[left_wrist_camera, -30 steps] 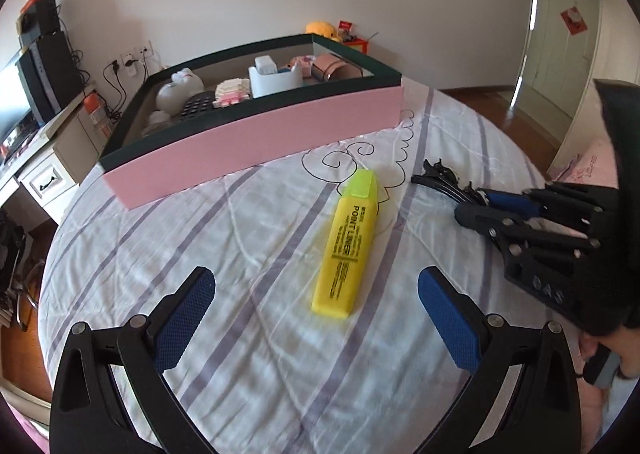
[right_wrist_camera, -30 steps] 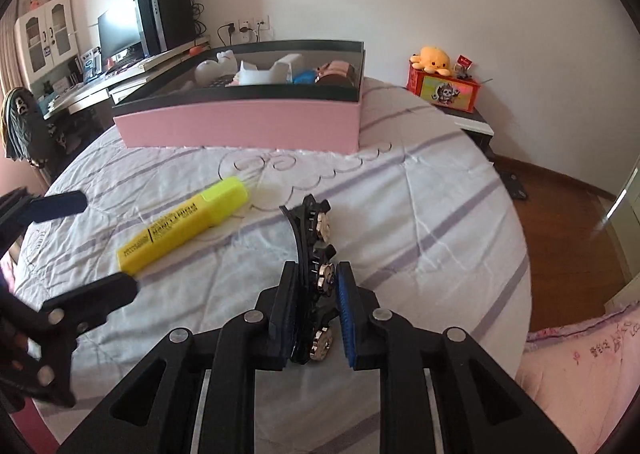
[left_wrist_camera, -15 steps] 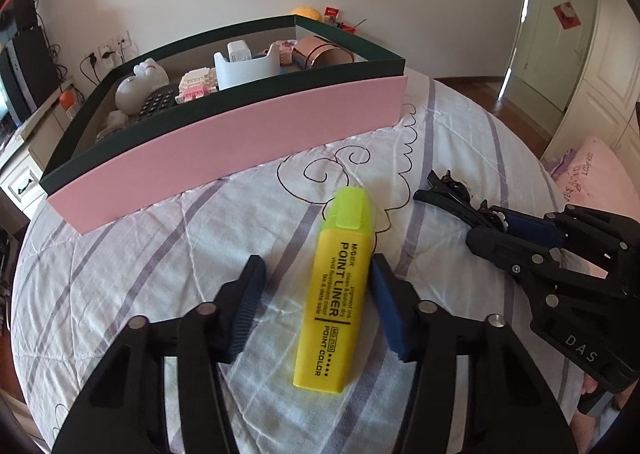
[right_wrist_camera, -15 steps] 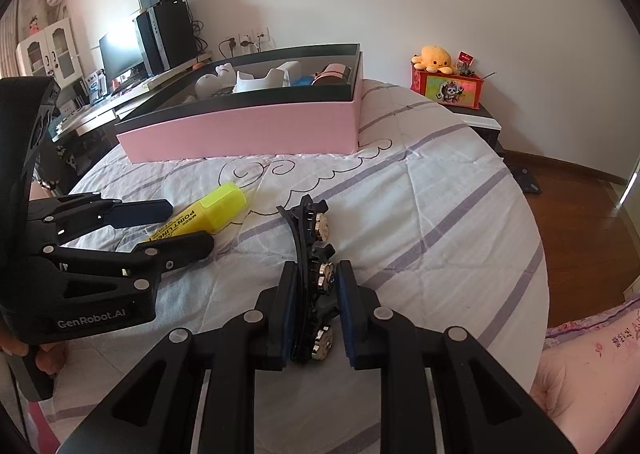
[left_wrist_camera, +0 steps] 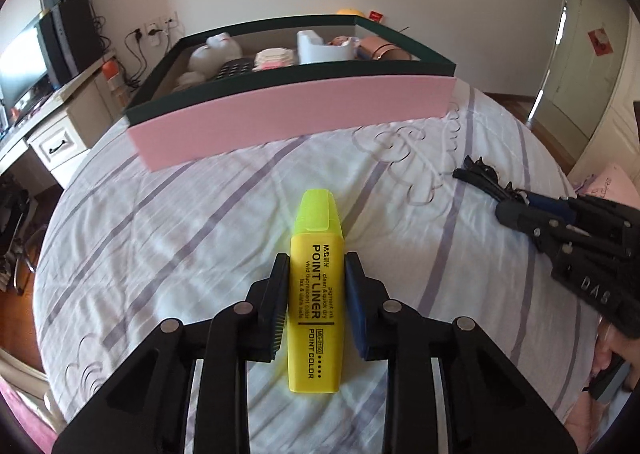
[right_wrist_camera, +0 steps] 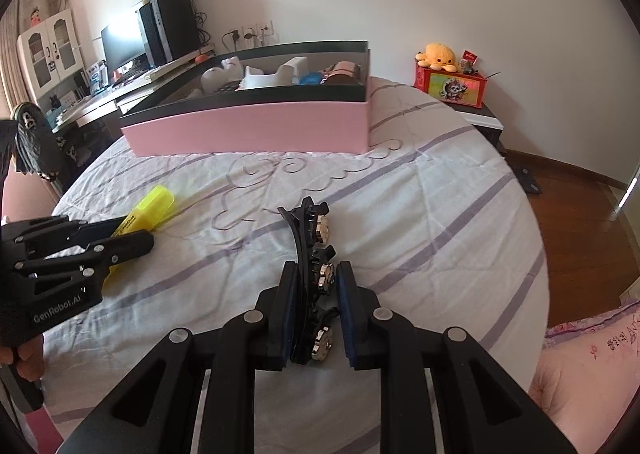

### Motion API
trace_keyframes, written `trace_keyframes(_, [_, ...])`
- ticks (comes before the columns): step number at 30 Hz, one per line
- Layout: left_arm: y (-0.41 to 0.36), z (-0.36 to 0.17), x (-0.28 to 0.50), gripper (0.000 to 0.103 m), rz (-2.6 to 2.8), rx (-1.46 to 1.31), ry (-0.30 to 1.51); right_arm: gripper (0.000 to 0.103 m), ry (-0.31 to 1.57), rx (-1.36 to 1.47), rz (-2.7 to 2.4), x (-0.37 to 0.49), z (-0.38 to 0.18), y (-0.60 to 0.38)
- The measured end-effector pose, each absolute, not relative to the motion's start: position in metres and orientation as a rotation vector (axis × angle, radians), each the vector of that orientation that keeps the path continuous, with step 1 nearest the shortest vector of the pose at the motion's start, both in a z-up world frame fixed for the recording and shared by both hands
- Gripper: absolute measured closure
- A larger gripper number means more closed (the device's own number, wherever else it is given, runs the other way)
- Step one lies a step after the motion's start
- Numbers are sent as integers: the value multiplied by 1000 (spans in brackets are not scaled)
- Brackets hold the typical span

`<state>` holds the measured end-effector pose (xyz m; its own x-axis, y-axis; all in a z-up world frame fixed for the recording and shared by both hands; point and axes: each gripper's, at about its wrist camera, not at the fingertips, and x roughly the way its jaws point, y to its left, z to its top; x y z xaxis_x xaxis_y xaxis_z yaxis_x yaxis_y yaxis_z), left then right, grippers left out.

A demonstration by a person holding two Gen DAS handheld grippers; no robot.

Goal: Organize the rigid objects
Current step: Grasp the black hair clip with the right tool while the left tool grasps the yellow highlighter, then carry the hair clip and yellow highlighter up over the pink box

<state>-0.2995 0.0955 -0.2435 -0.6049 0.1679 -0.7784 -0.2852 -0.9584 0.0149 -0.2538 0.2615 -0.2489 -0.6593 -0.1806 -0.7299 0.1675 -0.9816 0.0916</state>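
Below the pink box point(left_wrist_camera: 296, 116), on the striped bedsheet point(left_wrist_camera: 160, 222), the left gripper point(left_wrist_camera: 316, 286) is closing its jaws on the barrel of a yellow highlighter point(left_wrist_camera: 316, 294), a light, stiff, smooth body best pinched mid-barrel. Right of it, the right gripper point(right_wrist_camera: 316, 306) pinches a black hair clip point(right_wrist_camera: 312, 254), rigid but probably fragile at its metal studs.

I am seeing bright daylight coming in, soft shadows, sharp pictures, and dark, bending round edges.
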Motion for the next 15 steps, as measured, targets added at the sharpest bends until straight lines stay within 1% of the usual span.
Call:
trace_keyframes(4, [85,-247,-290,76,2613,-1215,191,83,50,1210,-2717,-256,-251,247])
trace_keyframes(8, [86,-248,-292,76,2619,-1198,195,81,53,1228,-2721,-261,-251,247])
trace_keyframes(10, [85,-248,-290,75,2613,-1195,180,79,74,1236,-2721,-262,-251,245])
trace_keyframes(11, [84,-248,-291,74,2608,-1194,173,76,86,1238,-2721,-263,-251,244])
trace_keyframes(12, [84,-248,-291,74,2603,-1195,166,71,98,1240,-2724,-265,-251,242])
trace_keyframes(15, [85,-248,-289,72,2601,-1192,176,69,122,1239,-2723,-269,-251,239])
